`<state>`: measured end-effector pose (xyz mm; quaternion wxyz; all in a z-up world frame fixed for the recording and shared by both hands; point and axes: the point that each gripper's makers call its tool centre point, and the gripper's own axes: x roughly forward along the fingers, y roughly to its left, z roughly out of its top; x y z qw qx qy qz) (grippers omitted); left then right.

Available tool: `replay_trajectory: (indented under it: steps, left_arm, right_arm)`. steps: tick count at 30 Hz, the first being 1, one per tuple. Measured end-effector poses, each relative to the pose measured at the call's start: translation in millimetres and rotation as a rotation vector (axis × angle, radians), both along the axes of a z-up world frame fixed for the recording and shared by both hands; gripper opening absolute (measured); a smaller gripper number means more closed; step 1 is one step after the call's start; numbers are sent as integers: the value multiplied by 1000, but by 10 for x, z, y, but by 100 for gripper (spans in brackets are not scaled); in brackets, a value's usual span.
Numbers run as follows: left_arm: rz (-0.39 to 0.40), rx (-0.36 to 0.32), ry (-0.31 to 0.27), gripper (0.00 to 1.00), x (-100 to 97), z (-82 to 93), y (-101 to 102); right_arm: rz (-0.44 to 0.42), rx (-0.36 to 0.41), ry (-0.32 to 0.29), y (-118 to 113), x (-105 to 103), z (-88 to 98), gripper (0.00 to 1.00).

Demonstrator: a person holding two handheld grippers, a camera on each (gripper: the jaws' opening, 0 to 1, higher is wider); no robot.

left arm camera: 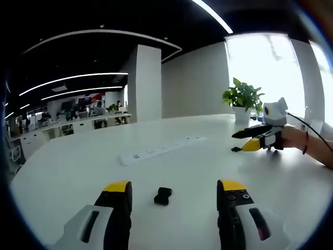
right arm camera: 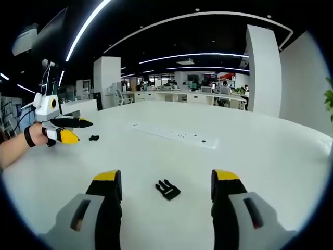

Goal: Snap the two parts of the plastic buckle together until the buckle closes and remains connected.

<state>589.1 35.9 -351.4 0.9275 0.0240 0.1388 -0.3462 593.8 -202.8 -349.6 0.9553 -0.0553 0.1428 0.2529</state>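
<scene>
Lying apart on the white desk [left arm camera: 62, 172], the 2 buckle halves are unjoined: socket [left arm camera: 163, 196] between the left tongs [left arm camera: 174, 188], pronged half [right arm camera: 167, 189] between the right tongs [right arm camera: 166, 177] at 12 o'clock. Both tongs gape, empty. Everything remains.

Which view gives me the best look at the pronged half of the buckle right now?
The right gripper view: the pronged buckle half lies on the white table between the open right gripper, prongs distinguishable. In the left gripper view it is only a tiny dark speck by the right gripper.
</scene>
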Motion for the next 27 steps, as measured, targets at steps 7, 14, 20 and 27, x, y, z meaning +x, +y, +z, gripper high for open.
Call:
replay_trajectory:
  steps: [7,14,20,27]
  left_arm:
    - [4,31,-1,64,29,-56,45]
    - [5,48,-1,63,32,-78,46]
    - [-2,32,8,63,22,-90,24]
    - [3,61,17,62,33,-141,46]
  right_arm:
    - [3,0,4,6,-9,-15,69]
    - [13,-5,2,10,-5,-29,66]
    - [20,-16,2,13,-8,-46,65]
    - [31,-21,-4,16,-11,-53,62]
